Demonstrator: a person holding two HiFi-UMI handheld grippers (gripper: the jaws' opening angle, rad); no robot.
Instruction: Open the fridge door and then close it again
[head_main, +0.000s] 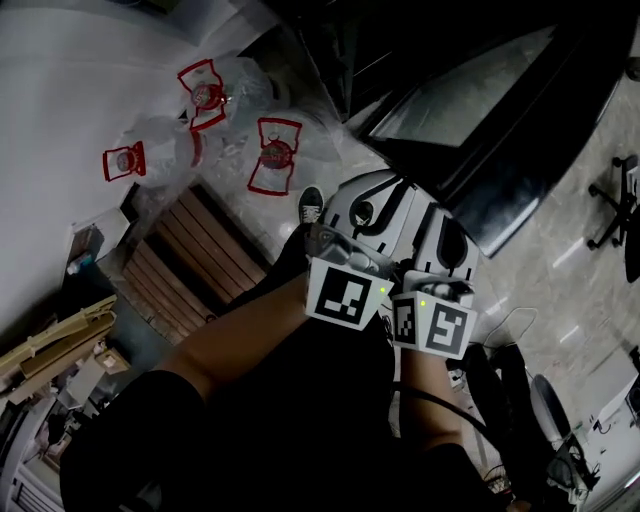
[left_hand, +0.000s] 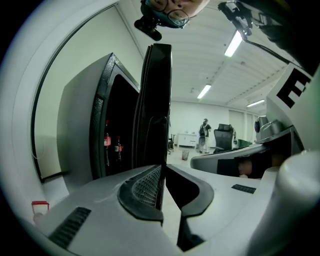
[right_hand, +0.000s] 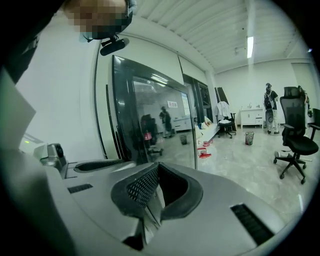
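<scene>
**Head view, looking steeply down.** The fridge door (head_main: 470, 90), dark-framed with a glass panel, stands swung open at the upper right. The left gripper (head_main: 380, 205) and right gripper (head_main: 445, 240) lie side by side just near of its free edge, each carrying its marker cube. At the far left, three large water bottles (head_main: 275, 155) with red handles rest on the floor. Near of them sits a wooden pallet (head_main: 195, 260). A shoe (head_main: 311, 205) shows just left of the grippers.

**Left gripper view.** The left gripper (left_hand: 164, 167) has its jaws drawn in on the fridge door (left_hand: 155, 100), whose free edge rises edge-on from between their tips. To the left stands the fridge cabinet (left_hand: 75, 135), its dark interior exposed, with two red-labelled bottles (left_hand: 107, 142) inside.

**Right gripper view.** The right gripper (right_hand: 157, 167) has its jaws together at the tips, with nothing between them. The fridge door (right_hand: 150, 120) stands beyond and to the left, its glass reflecting the room. An office chair (right_hand: 295, 135) occupies the right, and a standing person (right_hand: 270, 107) is at the far wall.
</scene>
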